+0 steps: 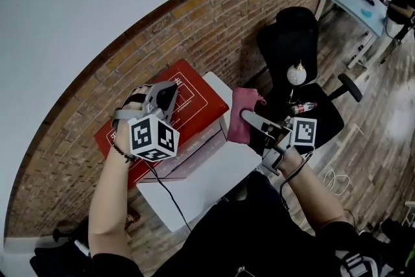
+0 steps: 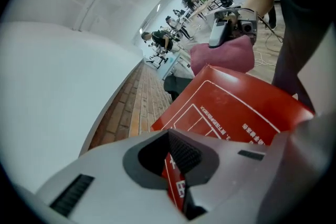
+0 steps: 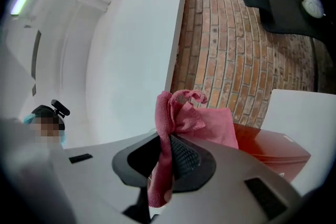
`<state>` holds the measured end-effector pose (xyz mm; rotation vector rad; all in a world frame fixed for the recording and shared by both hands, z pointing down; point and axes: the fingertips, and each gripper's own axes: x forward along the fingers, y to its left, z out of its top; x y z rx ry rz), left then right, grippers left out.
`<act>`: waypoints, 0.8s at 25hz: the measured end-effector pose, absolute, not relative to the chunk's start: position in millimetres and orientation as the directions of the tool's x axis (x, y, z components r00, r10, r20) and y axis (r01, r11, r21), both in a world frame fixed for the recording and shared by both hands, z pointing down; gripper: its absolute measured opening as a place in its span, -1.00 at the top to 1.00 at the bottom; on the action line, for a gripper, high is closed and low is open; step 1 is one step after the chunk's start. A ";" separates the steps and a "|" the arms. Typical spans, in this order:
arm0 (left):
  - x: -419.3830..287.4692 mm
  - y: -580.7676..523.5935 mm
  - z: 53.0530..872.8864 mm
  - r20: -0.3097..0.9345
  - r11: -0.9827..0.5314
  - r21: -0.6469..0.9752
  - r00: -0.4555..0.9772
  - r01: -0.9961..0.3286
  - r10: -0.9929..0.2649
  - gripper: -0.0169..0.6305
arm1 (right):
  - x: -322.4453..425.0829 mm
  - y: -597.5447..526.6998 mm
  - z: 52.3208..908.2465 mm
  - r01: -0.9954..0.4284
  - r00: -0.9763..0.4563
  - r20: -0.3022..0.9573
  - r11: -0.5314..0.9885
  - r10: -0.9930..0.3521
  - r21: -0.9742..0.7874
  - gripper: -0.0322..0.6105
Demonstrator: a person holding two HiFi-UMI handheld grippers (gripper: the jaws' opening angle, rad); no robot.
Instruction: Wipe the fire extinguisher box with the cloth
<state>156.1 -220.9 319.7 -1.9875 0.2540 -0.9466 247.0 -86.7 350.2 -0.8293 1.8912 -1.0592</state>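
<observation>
While left tongs (image 2: 176,164) pinch the red box (image 2: 231,107), right tongs (image 3: 165,157) clamp the pink cloth (image 3: 210,124).

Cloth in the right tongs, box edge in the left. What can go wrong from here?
1. The right tongs pinch only a bunched fold of the pink cloth; wiping pressure might pull it free.
2. The left tongs grip the red fire extinguisher box by one thin edge on the white table; a hard push may slide or twist it loose.
</observation>
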 end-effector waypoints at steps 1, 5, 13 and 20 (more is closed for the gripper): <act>156.1 -218.4 319.0 0.517 -0.569 -0.800 0.701 0.191 -0.492 0.86 | 244.5 -82.2 350.5 -0.165 -0.450 -0.318 0.428 -0.834 -0.889 0.70; 153.3 -208.0 317.6 0.508 -0.537 -0.806 0.758 0.250 -0.409 0.86 | 232.1 -65.9 353.3 -0.191 -0.381 -0.308 0.400 -0.872 -0.896 0.70; 148.0 -198.7 319.9 0.526 -0.508 -0.796 0.792 0.330 -0.310 0.86 | 204.1 -43.5 356.2 -0.212 -0.237 -0.315 0.365 -0.919 -0.907 0.70; 147.9 -191.0 321.4 0.538 -0.492 -0.789 0.800 0.369 -0.263 0.86 | 190.2 -37.4 356.7 -0.212 -0.134 -0.322 0.344 -0.937 -0.915 0.70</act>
